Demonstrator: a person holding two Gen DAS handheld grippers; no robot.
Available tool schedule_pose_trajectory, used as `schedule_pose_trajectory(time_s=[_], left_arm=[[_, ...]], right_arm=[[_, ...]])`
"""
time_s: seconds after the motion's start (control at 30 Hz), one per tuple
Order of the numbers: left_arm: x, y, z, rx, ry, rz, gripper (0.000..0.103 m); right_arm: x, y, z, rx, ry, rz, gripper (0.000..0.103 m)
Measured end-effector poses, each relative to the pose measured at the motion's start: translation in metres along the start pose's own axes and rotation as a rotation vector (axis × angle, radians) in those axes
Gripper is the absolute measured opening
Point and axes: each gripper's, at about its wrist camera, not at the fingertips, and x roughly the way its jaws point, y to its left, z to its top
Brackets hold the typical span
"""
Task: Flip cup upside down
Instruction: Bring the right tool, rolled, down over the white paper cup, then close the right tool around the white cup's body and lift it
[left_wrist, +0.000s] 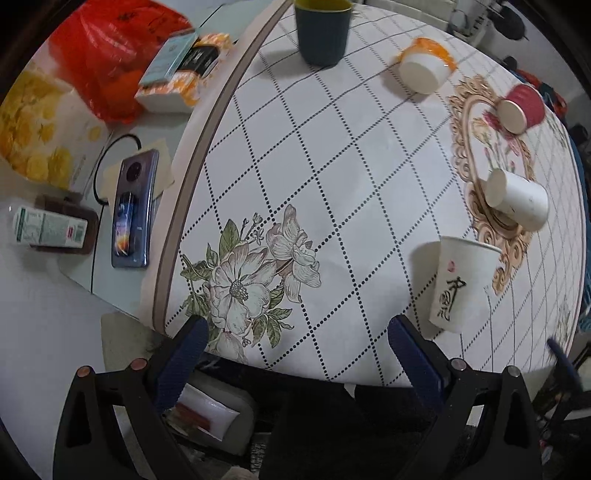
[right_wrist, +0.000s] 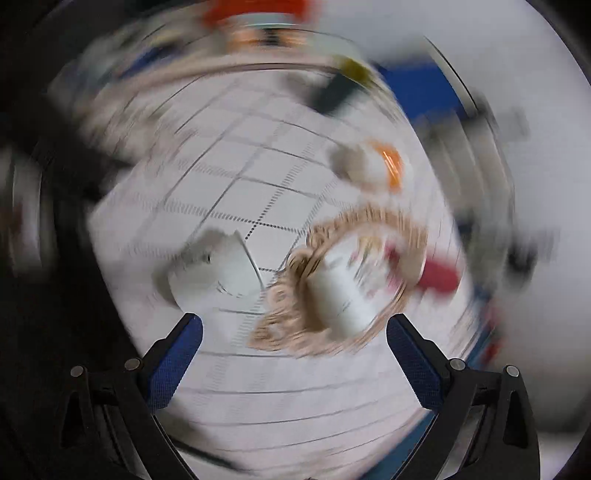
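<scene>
Round and tiled in a dotted lattice, your table (left_wrist: 332, 166) carries several cups: a paper cup (left_wrist: 461, 280) with dark brush lettering stands mouth-up at lower right of the left wrist view, with a white cup (left_wrist: 517, 197), a red cup (left_wrist: 521, 107) and an orange-and-white cup (left_wrist: 424, 66) already inverted beyond it.

Your right wrist view is smeared by spinning; closing in blind could knock the light paper cup (right_wrist: 218, 273) over or crush its thin wall.

Your left gripper (left_wrist: 295, 343) is spread wide and empty, the cup just right of its right finger. Your right gripper (right_wrist: 293, 339) is also wide and empty, the cup above its left finger.
</scene>
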Motion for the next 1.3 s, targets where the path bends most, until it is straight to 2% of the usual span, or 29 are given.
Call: schedule_pose_trajectory(time_s=[0.03,0.07,0.1,0.13,0.27,0.4,0.63,0.7,0.9,1.13,1.3], left_arm=[[0.002,0.0,0.0,-0.014,0.001,0.004,0.1],[0.005,0.001,0.0,-0.029,0.003,0.009,0.1],[0.008,0.001,0.0,-0.048,0.008,0.014,0.1],[0.011,0.002,0.0,-0.066,0.013,0.019,0.1],[0.023,0.006,-0.002,-0.151,0.042,0.039,0.1],[0.034,0.013,-0.007,-0.228,0.065,0.048,0.1],[0.055,0.018,-0.019,-0.313,0.116,0.034,0.1],[0.063,0.018,-0.022,-0.324,0.13,0.039,0.1],[0.076,0.026,-0.03,-0.355,0.16,0.029,0.1],[0.08,0.029,-0.026,-0.342,0.162,0.031,0.1],[0.073,0.017,-0.013,-0.327,0.16,0.037,0.1]], right_arm=[[0.0,0.008,0.001,-0.1,-0.01,-0.021,0.102],[0.004,0.025,-0.001,-0.292,-0.021,-0.058,0.102],[0.007,0.034,-0.002,-0.381,-0.024,-0.076,0.102],[0.013,0.049,-0.007,-0.542,-0.033,-0.1,0.102],[0.037,0.077,-0.023,-0.919,-0.07,-0.143,0.101],[0.059,0.093,-0.044,-1.226,-0.146,-0.215,0.101],[0.088,0.105,-0.068,-1.609,-0.261,-0.324,0.101],[0.098,0.103,-0.071,-1.705,-0.285,-0.35,0.101],[0.118,0.106,-0.076,-1.864,-0.318,-0.379,0.101],[0.135,0.111,-0.076,-1.931,-0.314,-0.38,0.101],[0.142,0.116,-0.068,-1.917,-0.312,-0.383,0.087]])
